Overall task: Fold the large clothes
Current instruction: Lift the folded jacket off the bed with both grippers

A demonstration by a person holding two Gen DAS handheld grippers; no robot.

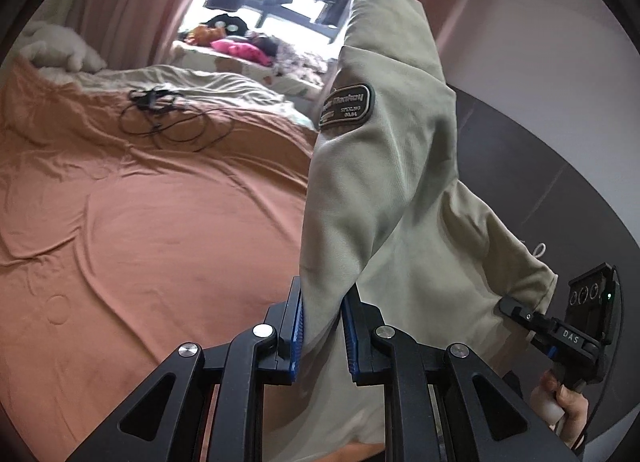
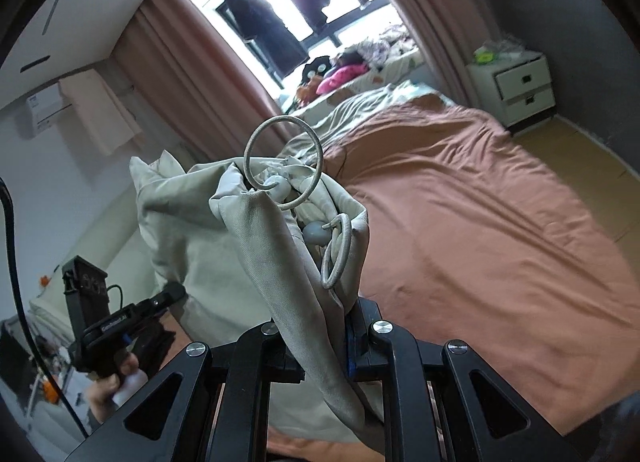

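The left tool (image 1: 322,336) grips an edge of the pale green jacket (image 1: 384,189), which hangs lifted above the bed (image 1: 140,221); the right tool (image 2: 326,342) clamps a bunched edge with drawcord loops (image 2: 280,157); the orange sheet lies spread below, with black cables (image 1: 164,117) near its far side.

This was a bedroom in a home. A wide bed (image 2: 460,197) under a rumpled terracotta sheet filled most of both views, with a tangle of black cable (image 1: 168,117) lying on it. Pink curtains (image 2: 192,93) framed a bright window (image 2: 320,1) where dark clothes (image 2: 264,29) hung drying, and a sill below held heaped garments and a pink cushion (image 1: 240,49). A white two-drawer nightstand (image 2: 516,85) stood by a dark wall, and an air conditioner (image 2: 44,109) was mounted high.
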